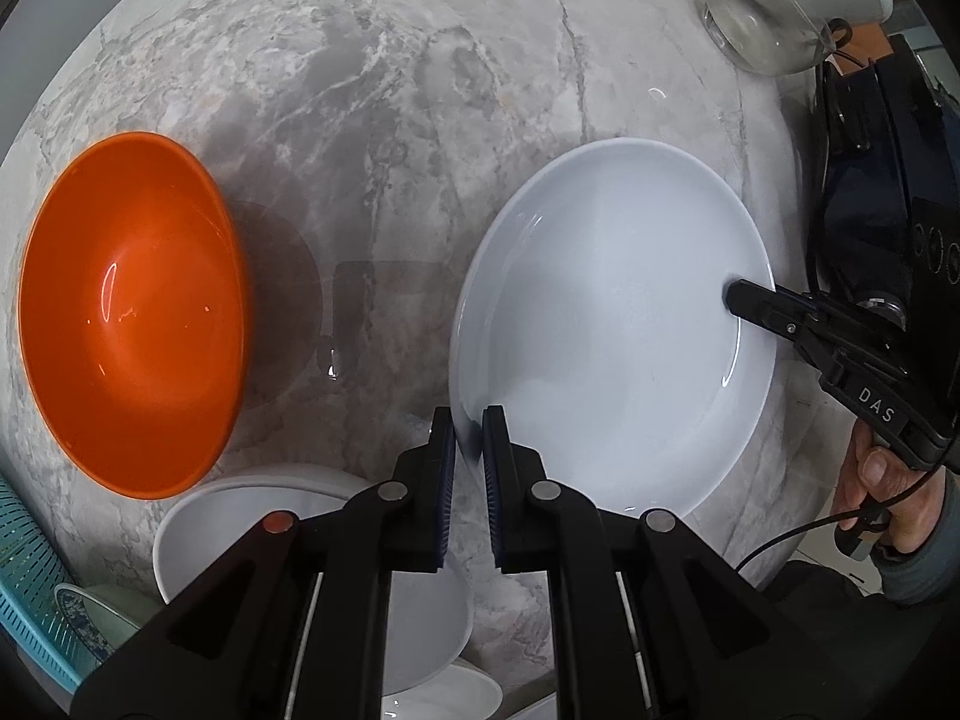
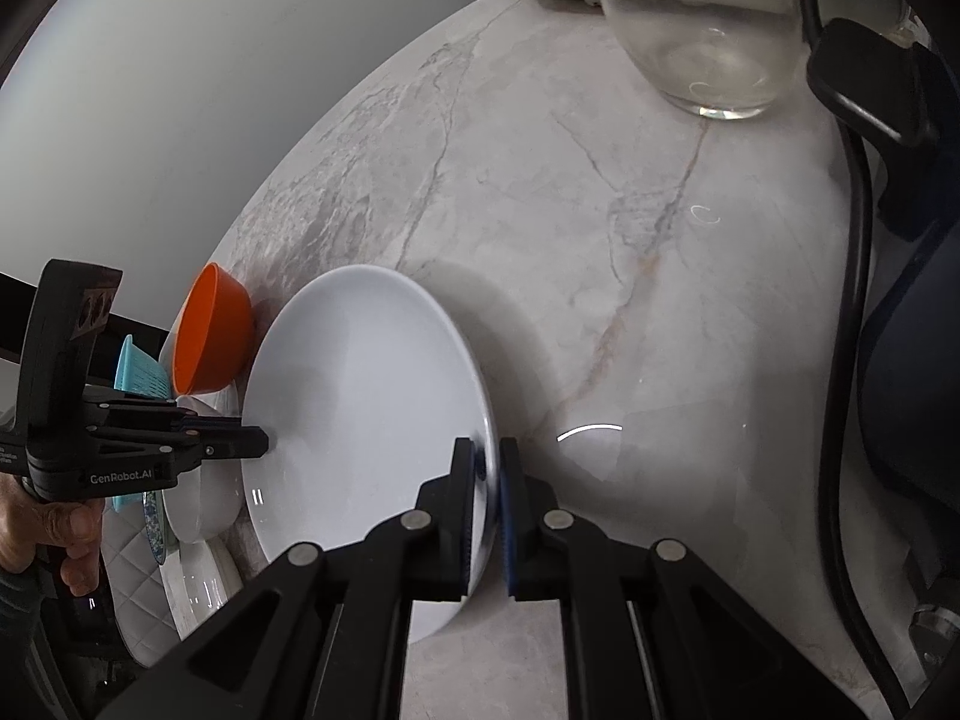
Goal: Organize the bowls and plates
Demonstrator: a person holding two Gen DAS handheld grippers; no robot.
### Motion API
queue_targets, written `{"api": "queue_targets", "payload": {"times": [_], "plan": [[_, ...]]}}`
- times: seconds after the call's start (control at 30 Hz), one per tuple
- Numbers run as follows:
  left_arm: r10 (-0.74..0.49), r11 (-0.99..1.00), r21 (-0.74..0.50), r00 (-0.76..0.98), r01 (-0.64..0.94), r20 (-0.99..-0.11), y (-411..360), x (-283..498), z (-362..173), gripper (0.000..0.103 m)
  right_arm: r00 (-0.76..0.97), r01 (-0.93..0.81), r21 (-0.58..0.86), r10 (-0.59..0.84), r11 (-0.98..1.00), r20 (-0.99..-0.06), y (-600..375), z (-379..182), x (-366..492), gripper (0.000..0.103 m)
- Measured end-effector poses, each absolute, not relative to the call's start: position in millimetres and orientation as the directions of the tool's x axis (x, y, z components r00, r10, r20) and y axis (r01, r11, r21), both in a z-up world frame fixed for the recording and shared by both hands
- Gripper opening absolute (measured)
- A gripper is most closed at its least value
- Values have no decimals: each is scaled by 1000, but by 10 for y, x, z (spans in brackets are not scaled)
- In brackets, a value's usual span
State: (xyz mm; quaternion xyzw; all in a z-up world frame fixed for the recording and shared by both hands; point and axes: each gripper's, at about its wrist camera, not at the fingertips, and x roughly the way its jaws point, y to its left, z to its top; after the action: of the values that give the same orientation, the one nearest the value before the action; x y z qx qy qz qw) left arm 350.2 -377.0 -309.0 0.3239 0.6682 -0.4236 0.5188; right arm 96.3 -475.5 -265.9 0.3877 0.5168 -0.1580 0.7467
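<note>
Plate rim clamped by both grippers.

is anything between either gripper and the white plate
Nothing visible. The left gripper and the right gripper are each already shut on opposite edges of the white plate; the orange bowl sits apart to one side.

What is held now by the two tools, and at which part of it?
Both hold the white plate by its rim: the left tool clamps one edge and the right tool clamps the opposite edge.
</note>
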Motion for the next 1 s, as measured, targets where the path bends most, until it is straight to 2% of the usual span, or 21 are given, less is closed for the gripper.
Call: {"api": "queue_targets", "payload": {"times": [0.3, 0.47, 0.67, 0.77, 1.0], "plan": [[10, 422, -240, -270, 874, -963, -3832, 3420, -3157, 8, 377, 652, 422, 214, 630, -901, -4716, -2629, 888, 21], [14, 424, -238, -269, 874, -963, -3886, 3377, -3199, 9, 366, 664, 432, 238, 611, -900, -4705, -2632, 858, 22], [28, 399, -206, -237, 893, -971, -3900, 3322, -3201, 10, 369, 654, 438, 245, 617, -896, -4682, -2634, 840, 21], [38, 388, -190, -222, 902, -974, -3927, 3291, -3204, 10, 355, 644, 416, 230, 643, -906, -4679, -2639, 850, 11], [36, 389, -172, -201, 905, -979, -3952, 3218, -3203, 9, 369, 633, 420, 223, 650, -902, -4686, -2635, 843, 10]]}}
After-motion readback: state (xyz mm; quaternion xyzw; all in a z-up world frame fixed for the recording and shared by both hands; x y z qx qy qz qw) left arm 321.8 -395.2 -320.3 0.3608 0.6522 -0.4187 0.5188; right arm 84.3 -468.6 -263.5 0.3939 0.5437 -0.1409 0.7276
